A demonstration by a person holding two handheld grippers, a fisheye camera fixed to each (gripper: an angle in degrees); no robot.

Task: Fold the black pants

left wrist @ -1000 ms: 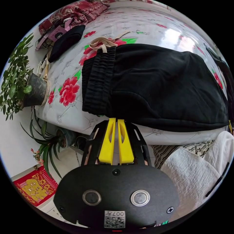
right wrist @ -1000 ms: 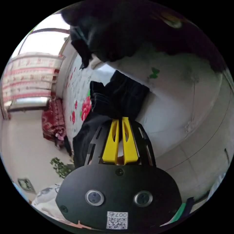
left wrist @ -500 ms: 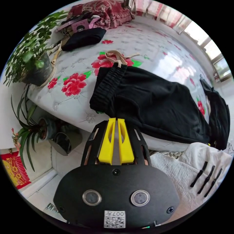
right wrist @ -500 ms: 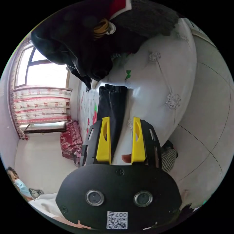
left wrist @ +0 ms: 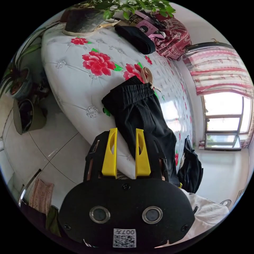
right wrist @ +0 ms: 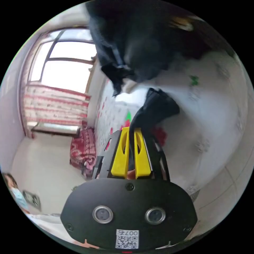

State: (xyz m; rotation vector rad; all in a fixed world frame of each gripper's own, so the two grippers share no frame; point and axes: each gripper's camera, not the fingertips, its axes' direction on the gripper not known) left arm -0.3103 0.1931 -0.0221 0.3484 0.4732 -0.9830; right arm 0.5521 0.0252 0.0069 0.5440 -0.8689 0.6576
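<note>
On the floral bedspread, black pants lie folded lengthwise near the mattress edge, waistband toward the potted plant, legs running away from it toward the window. Left gripper is off the pants: jaws apart, nothing between them, hovering over the near edge of the pants just past the bedspread's side. Right gripper has its jaws nearly together with dark cloth bunched at the tips; looks like the leg end of the black pants, lifted off the bedspread. Grip depth is hard to judge, view is blurred.

Risks, as judgement:
- Only one end is held. Carrying the leg end toward the waistband could drag the whole garment across the slick bedspread, since the left gripper pins nothing.
- Pants sit close to the bedspread's edge, so a sideways pull could slide them off to the floor.
- A shallow pinch may catch one layer only, so the lengthwise fold would open.
- A dark bag lies beside the leg end on the bedspread and could snag.
</note>
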